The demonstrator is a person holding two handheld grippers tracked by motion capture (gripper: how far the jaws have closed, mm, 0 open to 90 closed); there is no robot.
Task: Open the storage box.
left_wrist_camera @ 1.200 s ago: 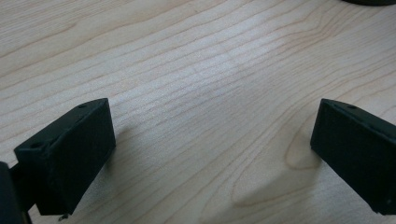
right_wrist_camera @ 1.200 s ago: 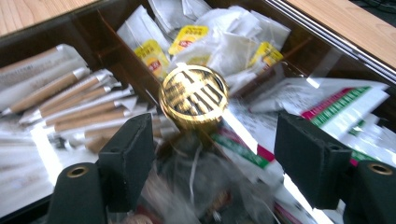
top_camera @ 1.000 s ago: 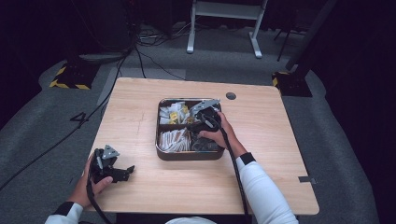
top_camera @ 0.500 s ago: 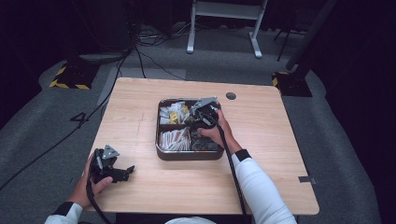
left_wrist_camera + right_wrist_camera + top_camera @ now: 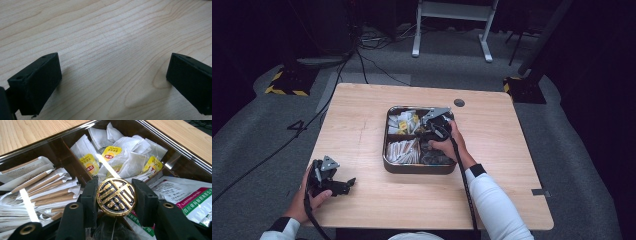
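A round black-and-gold disc [image 5: 116,196] with a raised pattern sits between the pads of my right gripper [image 5: 115,187]. The jaws have just been closing and now press on both its sides. The disc is over the middle of a dark metal tray [image 5: 419,170], where the dividers meet. In the high view my right gripper [image 5: 428,134] reaches down into that tray, and the hand hides the disc. My left gripper [image 5: 346,184] rests on the table at the near left, and its jaws [image 5: 113,82] stand wide open over bare wood.
The tray's compartments hold white tea bags with yellow tags [image 5: 125,157], paper-wrapped sticks [image 5: 47,192] and printed sachets [image 5: 192,200]. A round dark cable port [image 5: 459,103] is set in the table behind the tray. Cables trail from both grippers.
The right hand has stayed over the tray with hardly any shift. The left gripper lies where it was.
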